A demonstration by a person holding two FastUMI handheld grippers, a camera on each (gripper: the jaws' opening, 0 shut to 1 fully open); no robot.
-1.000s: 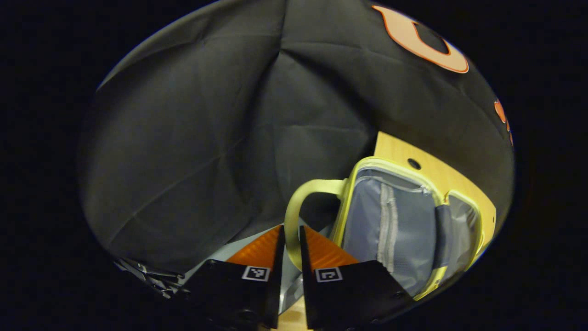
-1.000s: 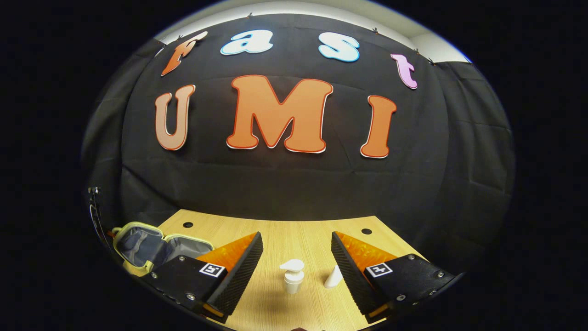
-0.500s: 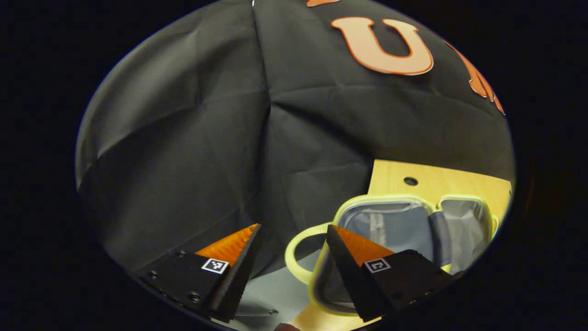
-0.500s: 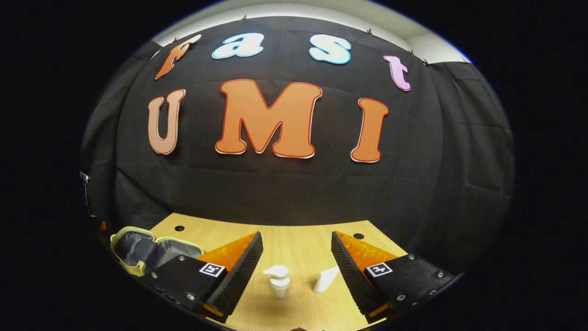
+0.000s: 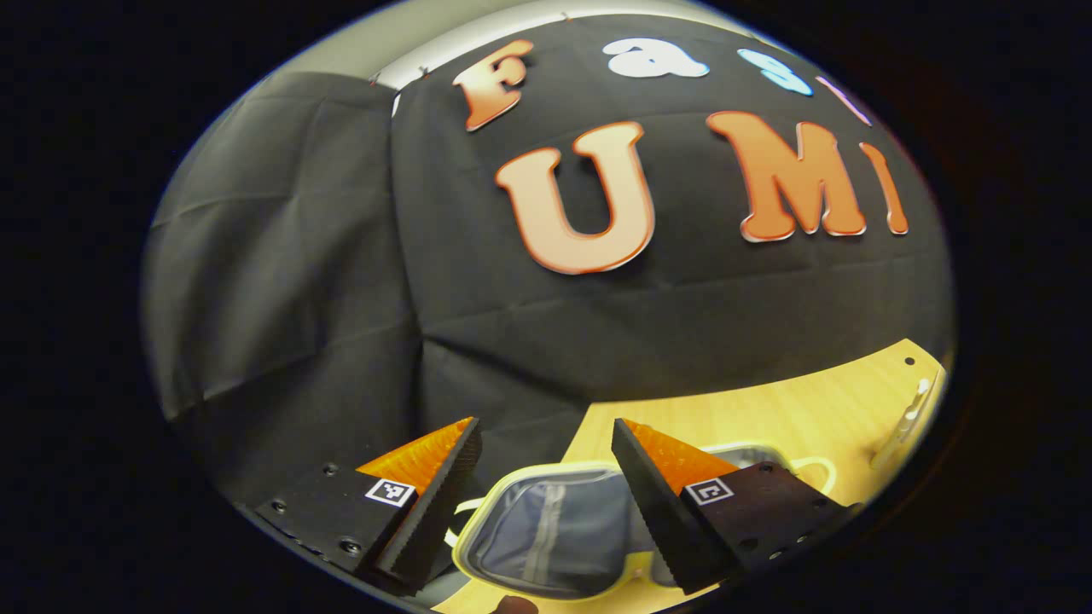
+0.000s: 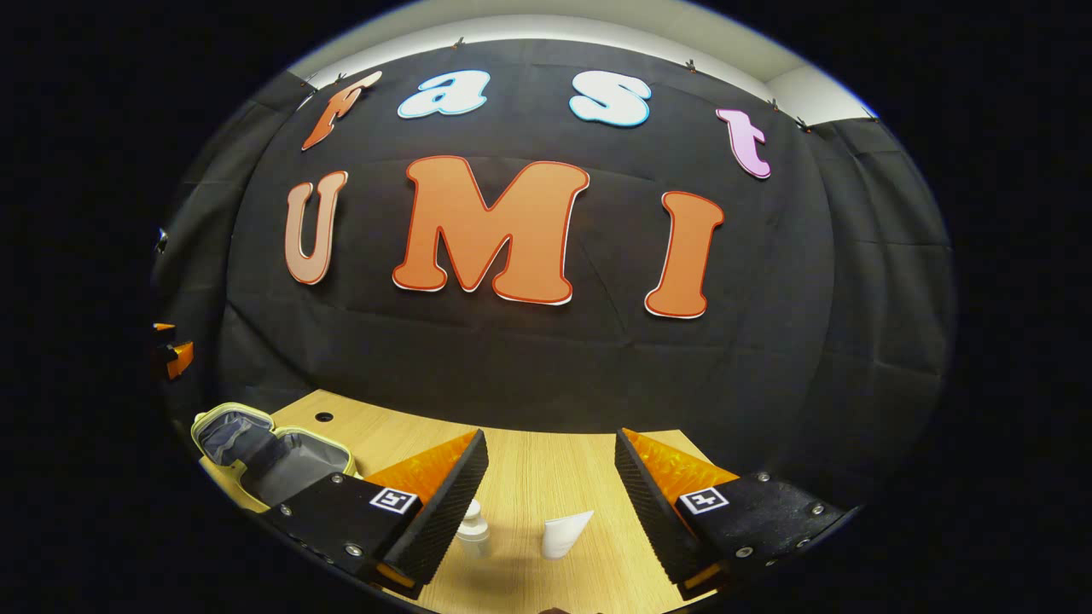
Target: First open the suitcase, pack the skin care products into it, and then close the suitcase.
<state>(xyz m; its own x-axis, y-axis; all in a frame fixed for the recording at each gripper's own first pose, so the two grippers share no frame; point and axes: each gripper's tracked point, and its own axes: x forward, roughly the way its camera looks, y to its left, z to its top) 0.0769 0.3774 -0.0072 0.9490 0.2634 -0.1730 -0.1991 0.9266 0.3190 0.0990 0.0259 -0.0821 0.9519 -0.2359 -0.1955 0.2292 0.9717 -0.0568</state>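
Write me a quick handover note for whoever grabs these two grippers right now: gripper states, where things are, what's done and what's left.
Left gripper: open, holding nothing, above the suitcase.
Right gripper: open, holding nothing, facing the pump bottle and the tube.
Suitcase: lies open on the table, at its left end in the right gripper view; no products visible inside.
Bottle and tube: both on the table, apart from each other, not yet picked up.
Done: suitcase opened.
Left: pack the bottle and tube, then close the suitcase.

I've let go of the suitcase (image 5: 546,533) handle; my left claw (image 5: 546,503) is now spread wide, hovering above the open case.
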